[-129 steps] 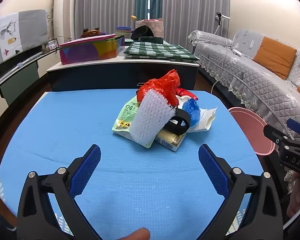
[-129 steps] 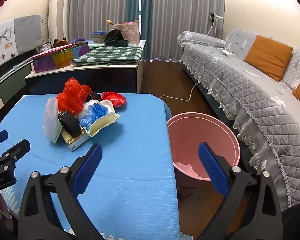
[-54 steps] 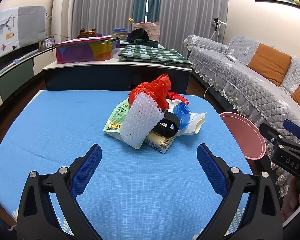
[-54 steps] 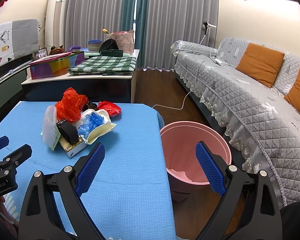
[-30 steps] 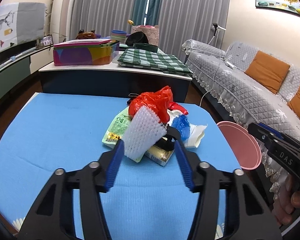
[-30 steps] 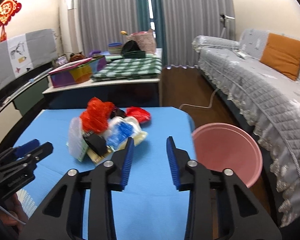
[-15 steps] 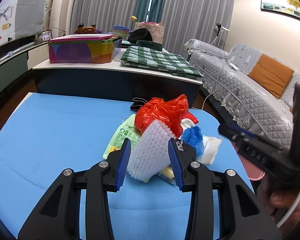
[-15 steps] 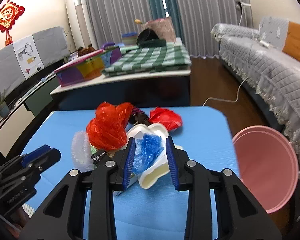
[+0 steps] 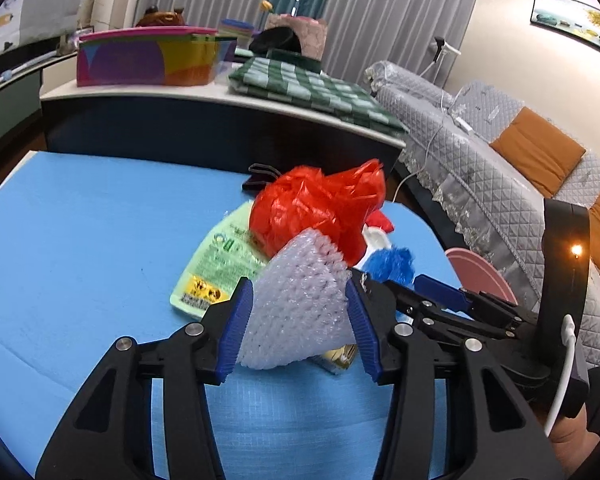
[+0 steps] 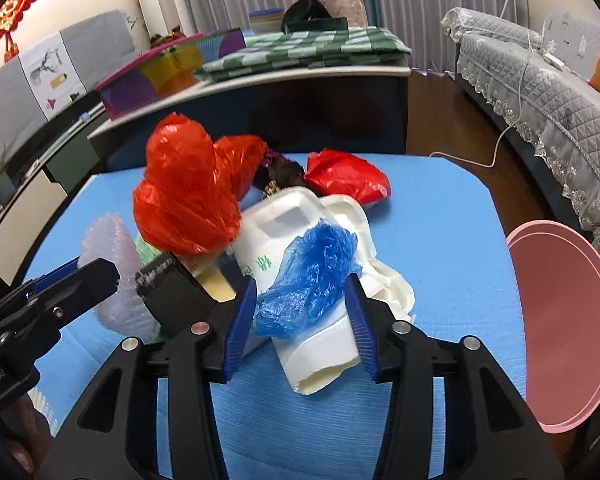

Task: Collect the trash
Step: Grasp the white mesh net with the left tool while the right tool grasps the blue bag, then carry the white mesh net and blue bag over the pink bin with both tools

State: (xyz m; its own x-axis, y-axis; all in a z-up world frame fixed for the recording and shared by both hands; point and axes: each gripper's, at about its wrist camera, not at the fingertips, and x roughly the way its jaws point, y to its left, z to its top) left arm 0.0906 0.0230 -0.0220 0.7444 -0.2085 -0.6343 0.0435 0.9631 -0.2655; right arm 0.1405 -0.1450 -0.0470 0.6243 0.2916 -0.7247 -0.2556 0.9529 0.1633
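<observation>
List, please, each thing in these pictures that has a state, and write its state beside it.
left claw: partly closed around the bubble wrap, contact unclear
right claw: partly closed around the blue plastic bag, contact unclear
bubble wrap: tilted against the pile
blue plastic bag: crumpled, on the white foam box
white foam box: lid shut
red plastic bag: crumpled, atop the pile
pink bin: open, beside the table

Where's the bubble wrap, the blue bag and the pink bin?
bubble wrap (image 9: 296, 304), left wrist view, middle of the sheet
blue bag (image 10: 312, 276), right wrist view, crumpled middle
pink bin (image 10: 560, 320), right wrist view, inside wall
</observation>
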